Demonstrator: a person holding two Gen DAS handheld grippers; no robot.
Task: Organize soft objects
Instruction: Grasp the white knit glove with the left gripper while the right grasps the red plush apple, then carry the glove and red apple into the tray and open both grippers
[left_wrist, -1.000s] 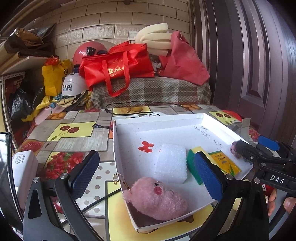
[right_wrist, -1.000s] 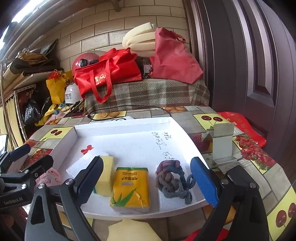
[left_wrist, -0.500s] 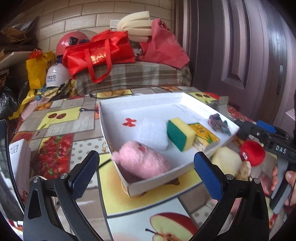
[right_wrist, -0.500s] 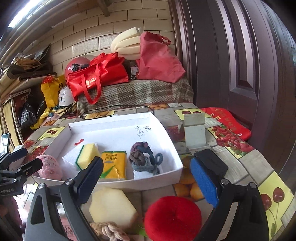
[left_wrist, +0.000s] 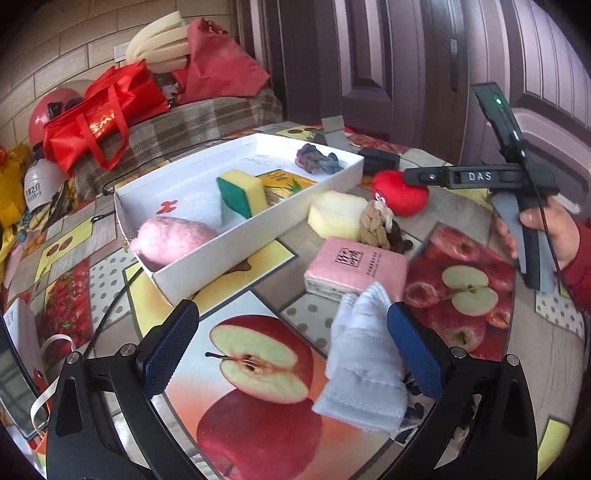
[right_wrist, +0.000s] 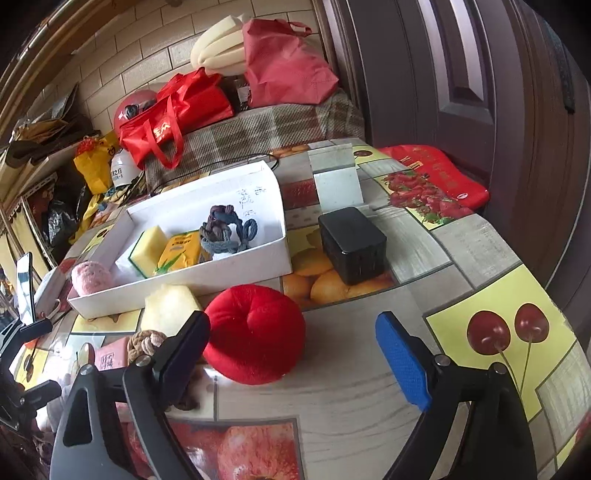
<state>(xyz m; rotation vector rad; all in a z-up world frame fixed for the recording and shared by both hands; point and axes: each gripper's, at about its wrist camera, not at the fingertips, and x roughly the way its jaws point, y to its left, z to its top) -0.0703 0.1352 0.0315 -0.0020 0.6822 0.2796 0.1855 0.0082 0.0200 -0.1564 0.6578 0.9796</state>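
Observation:
A white tray (left_wrist: 258, 236) holds a pink plush (left_wrist: 173, 240), a white foam block (left_wrist: 201, 206), a yellow-green sponge (left_wrist: 240, 192), a yellow tissue pack (left_wrist: 284, 184) and a knotted grey cord (left_wrist: 317, 158). In front of it on the table lie a pale yellow sponge (left_wrist: 336, 218), a rope knot (left_wrist: 376, 225), a red plush (left_wrist: 402, 195), a pink tissue pack (left_wrist: 354, 266) and a white glove (left_wrist: 362, 362). My left gripper (left_wrist: 291, 354) is open just before the glove. My right gripper (right_wrist: 295, 362) is open, the red plush (right_wrist: 255, 332) between its fingers.
A black box (right_wrist: 351, 243) and a grey stand (right_wrist: 336, 177) sit right of the tray (right_wrist: 229, 273). Red bags (left_wrist: 99, 114) and helmets lie on a checked cloth behind. A white box (left_wrist: 18, 332) and a phone (right_wrist: 26, 288) stand at the left.
Both grippers have drawn back from the tray toward the table's near side. The loose items in front of the tray have come into view.

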